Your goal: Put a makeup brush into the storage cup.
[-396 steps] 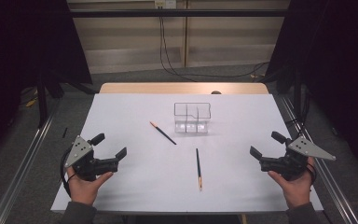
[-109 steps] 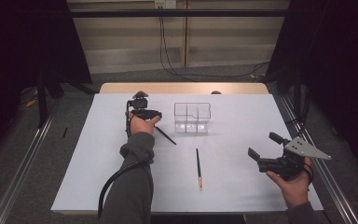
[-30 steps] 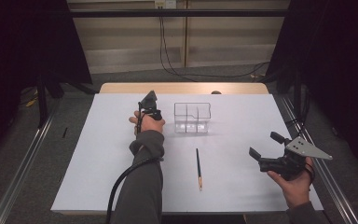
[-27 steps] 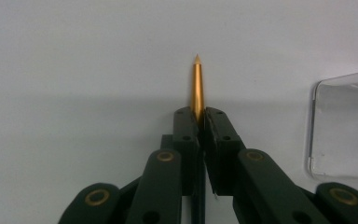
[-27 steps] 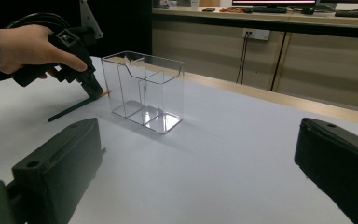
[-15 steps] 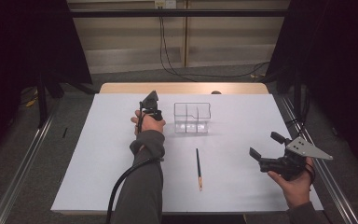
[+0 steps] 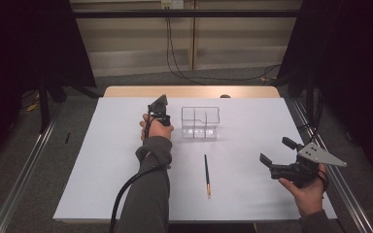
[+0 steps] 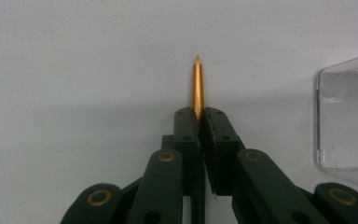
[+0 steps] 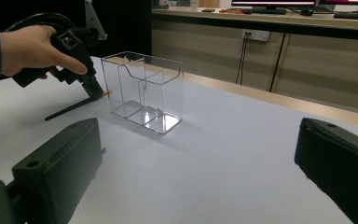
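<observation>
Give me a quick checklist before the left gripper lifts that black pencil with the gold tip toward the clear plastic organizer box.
1. Left gripper shut on the black pencil with the gold tip: ok.
2. Pencil's far end off the white table: not ok, it rests there.
3. Clear plastic organizer box upright, top open: ok.
4. Right gripper open, away from the box: ok.
5. Second black pencil out of the way: ok.

The slim pen's shiny, smooth gold metal tip (image 8: 197,88) contrasts with matt black plastic jaws, a glossy clear plastic box (image 7: 200,123) and matt white paper-like table cover (image 7: 102,160).
</observation>
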### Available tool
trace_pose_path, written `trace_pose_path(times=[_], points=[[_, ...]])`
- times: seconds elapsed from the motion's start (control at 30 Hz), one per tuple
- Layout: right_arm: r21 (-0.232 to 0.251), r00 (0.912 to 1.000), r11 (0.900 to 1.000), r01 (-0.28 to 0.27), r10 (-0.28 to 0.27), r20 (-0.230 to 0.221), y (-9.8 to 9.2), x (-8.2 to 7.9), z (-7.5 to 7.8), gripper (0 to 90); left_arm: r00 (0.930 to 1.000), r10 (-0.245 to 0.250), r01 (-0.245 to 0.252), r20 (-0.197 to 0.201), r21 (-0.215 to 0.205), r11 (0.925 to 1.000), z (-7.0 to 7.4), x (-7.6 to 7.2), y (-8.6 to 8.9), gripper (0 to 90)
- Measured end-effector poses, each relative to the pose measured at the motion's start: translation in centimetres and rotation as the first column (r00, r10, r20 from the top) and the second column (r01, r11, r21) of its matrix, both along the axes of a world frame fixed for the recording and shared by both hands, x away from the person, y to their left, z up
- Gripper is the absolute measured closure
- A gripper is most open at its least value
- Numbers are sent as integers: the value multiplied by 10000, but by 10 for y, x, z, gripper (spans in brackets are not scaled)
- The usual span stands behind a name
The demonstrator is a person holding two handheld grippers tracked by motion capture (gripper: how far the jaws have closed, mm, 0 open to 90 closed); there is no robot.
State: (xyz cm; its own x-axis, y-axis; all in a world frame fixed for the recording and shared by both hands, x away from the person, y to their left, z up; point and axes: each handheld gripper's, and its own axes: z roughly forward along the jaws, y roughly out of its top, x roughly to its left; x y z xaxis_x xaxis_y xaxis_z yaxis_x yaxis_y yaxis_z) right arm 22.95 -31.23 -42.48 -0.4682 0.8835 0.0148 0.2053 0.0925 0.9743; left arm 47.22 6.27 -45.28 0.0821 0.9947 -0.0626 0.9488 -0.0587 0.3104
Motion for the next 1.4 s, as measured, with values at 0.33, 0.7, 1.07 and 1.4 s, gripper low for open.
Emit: trace_pose_path(times=[0.33, 0.7, 1.07, 1.4], points=[[-14, 10000, 10000, -9, 9, -19, 0, 1, -1, 1, 9986, 21, 17, 522, -721, 9974, 2, -4, 10, 844], [-78, 9999, 9999, -94, 94, -51, 2, 1, -2, 0, 9728, 33, 397, 2315, -1810, 9827, 21, -11, 27, 844], [-177, 9998, 9997, -180, 179, -55, 5, 2, -2, 0, 9414, 117, 776, 3370, -2502, 9651, 28, -17, 37, 844], [-164, 9998, 9997, -175, 173, -116, 6, 2, -3, 0, 8986, 148, 1349, 4385, -3083, 9417, 33, -23, 42, 844]])
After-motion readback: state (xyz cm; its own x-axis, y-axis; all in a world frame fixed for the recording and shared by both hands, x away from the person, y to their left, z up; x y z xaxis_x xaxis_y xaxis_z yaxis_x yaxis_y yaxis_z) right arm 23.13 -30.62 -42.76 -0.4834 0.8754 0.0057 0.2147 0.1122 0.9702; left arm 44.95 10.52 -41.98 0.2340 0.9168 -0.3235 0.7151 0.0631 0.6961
